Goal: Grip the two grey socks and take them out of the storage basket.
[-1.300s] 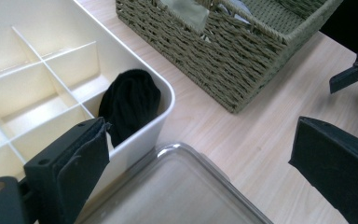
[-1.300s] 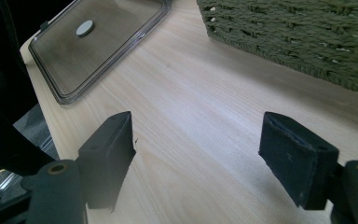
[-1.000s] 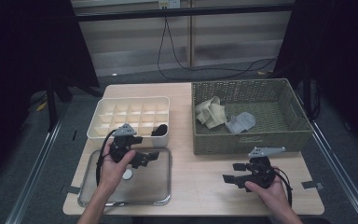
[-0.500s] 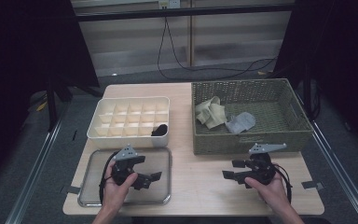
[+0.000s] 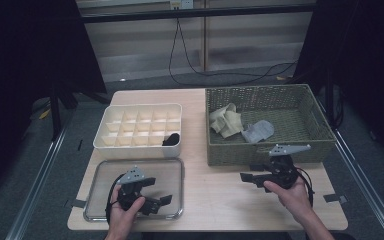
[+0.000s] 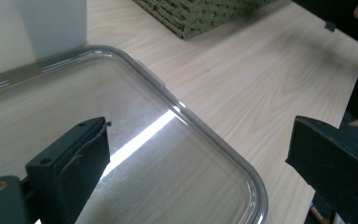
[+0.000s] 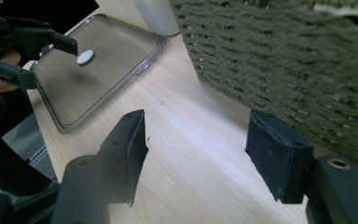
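The left gripper (image 5: 156, 191) hangs over the near right part of the clear lid (image 5: 170, 167), which lies flat on the table (image 5: 215, 200) in front of the white box (image 5: 125, 146). Its jaws stand wide apart and hold nothing; in the left gripper view one jaw sits above the lid's surface and the other past the lid's rounded corner, over bare wood. Whether either jaw touches the lid is hard to judge — the gripper looks to be held just above it. A small white disc (image 7: 86, 57) rests on the lid near the left gripper, seen from the right gripper view.

The right gripper (image 5: 246, 177) is held above the table, close in front of the green basket (image 5: 260, 152), its jaws also wide open and empty. In its own view the basket's woven wall fills the upper right, and the jaws point along the tabletop toward the lid.

The white box is split into many small cells; one cell in its near row, toward the right end, holds a dark thing (image 5: 171, 139) — too small to name. The basket stands to the right of the box, well apart from the lid. Inside it lie a beige cloth (image 5: 226, 121) and, beside that, a grey cloth (image 5: 258, 131), the two touching or nearly so. A black cable (image 5: 200, 65) runs across the floor behind the table.
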Available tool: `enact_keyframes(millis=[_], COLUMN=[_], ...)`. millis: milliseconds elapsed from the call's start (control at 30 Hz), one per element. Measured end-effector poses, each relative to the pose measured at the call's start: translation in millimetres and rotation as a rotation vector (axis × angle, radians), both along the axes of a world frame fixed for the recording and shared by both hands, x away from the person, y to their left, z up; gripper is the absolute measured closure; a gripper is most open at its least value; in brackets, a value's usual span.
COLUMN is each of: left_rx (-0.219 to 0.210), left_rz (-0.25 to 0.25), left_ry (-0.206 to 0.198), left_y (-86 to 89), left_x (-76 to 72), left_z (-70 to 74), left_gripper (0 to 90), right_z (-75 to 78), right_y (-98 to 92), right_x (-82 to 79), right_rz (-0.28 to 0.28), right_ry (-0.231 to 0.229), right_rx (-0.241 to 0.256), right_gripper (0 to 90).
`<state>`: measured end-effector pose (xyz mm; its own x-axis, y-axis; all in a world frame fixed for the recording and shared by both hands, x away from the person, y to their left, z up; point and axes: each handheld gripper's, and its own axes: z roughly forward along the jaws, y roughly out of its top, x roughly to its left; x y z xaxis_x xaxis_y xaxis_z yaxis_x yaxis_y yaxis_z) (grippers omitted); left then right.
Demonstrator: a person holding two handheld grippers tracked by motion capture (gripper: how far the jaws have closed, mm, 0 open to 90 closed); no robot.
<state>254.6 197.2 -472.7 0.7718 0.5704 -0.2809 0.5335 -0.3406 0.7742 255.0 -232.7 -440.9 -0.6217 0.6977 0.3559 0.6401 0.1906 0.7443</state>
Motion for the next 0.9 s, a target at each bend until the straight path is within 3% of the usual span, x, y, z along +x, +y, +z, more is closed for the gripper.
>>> enact_keyframes(millis=[300, 533, 767, 900], left_rx=[-0.007, -0.026, 0.001, -0.008], left_rz=[0.006, 0.019, 0.010, 0.016], left_ry=[0.002, 0.001, -0.031, -0.047], left_y=[-0.7, 2.0, 1.1, 2.3], left_x=[-0.3, 0.4, -0.6, -0.9], left_z=[-3.0, -2.1, -2.0, -1.3], left_gripper=[5.3, 5.4, 5.8, 5.7], right_z=[19.8, 34.4, 52.9, 58.6], right_y=[-4.1, -6.8, -13.7, -18.7], right_x=[9.4, 16.0, 35.1, 46.0], right_rz=[-0.006, -0.004, -0.036, -0.056], right_ry=[-0.049, -0.054, -0.074, -0.079], right_rx=[0.016, 0.019, 0.014, 0.001], right_gripper=[42.6, 42.9, 42.5, 42.5])
